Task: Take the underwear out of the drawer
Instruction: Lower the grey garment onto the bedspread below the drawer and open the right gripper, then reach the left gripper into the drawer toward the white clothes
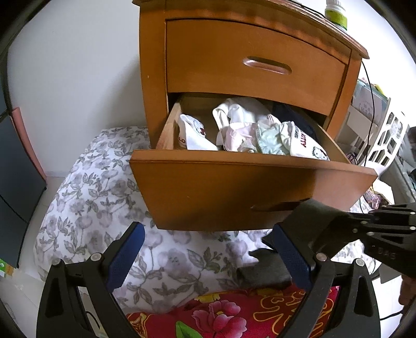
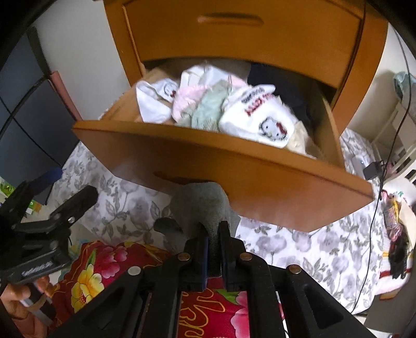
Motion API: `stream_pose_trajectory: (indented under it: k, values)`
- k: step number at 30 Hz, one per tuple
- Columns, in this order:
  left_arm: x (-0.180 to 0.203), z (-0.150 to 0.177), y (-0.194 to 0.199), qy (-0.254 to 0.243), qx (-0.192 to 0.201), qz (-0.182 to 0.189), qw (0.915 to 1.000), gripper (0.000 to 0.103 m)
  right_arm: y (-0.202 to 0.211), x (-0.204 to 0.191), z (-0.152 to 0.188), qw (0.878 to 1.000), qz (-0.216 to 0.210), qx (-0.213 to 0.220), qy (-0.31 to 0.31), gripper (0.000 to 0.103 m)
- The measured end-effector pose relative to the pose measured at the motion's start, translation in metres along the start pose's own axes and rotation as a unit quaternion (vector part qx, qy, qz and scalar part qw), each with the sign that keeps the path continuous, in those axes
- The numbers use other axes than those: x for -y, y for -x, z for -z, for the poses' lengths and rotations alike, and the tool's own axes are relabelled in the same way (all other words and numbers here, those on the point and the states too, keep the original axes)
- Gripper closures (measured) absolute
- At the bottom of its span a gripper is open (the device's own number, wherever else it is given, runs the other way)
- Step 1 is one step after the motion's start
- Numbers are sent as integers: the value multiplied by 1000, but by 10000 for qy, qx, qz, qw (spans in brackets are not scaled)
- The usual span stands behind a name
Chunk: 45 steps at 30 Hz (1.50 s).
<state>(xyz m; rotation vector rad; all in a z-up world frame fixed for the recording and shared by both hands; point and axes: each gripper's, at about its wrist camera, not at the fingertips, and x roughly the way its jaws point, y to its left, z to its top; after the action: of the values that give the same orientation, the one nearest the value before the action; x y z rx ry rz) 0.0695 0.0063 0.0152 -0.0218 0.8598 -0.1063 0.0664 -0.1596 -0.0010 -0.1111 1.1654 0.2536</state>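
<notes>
Left wrist view: the left gripper (image 1: 208,256), jaws standing wide apart and holding nothing, is hovering over the grey-flowered white bedding (image 1: 104,197) below the pulled-out lower wooden drawer (image 1: 234,187), where pale folded underwear (image 1: 254,135) is lying.

Right wrist view: the right gripper (image 2: 213,249) is pinching a grey fabric garment (image 2: 205,208) just under the drawer front.

two drawers (image 1: 249,187), two tongs (image 1: 208,257), one bottle (image 1: 336,11)
</notes>
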Motion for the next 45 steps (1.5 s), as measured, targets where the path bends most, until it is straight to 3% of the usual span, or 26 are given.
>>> stream_pose_trajectory:
  k: [6, 11, 15, 16, 19, 25, 30, 34, 45]
  values:
    - [-1, 0, -2, 24, -34, -45, 10000, 5, -4, -3, -2, 10000, -2, -93, 25, 92]
    - [-1, 0, -3, 9, -47, -48, 10000, 5, 0, -1, -4, 9999, 57, -69, 60, 74]
    - [0, -1, -3, 5, -41, -49, 10000, 5, 7, -1, -5, 9999, 94, -26, 82, 72]
    - [0, -1, -3, 10, -36, -58, 10000, 5, 9, -2, -5, 9999, 120, -18, 91, 67]
    - [-1, -2, -2, 26, -21, -84, 10000, 5, 16, -4, -4, 9997, 204, 63, 136, 39]
    - [-3, -2, 1, 77, 12, -142, 9999, 5, 24, -9, -4, 9991, 311, 186, 242, 24]
    - [-5, -3, 3, 110, 29, -188, 9998, 5, 28, -8, -4, 9985, 442, 267, 203, 17]
    - [-6, -3, 4, 136, 28, -215, 9997, 5, 32, -5, -3, 9978, 553, 360, 107, 0]
    - [-4, -4, 4, 104, 52, -220, 9997, 5, 36, 7, 3, 9962, 570, 574, -337, 0]
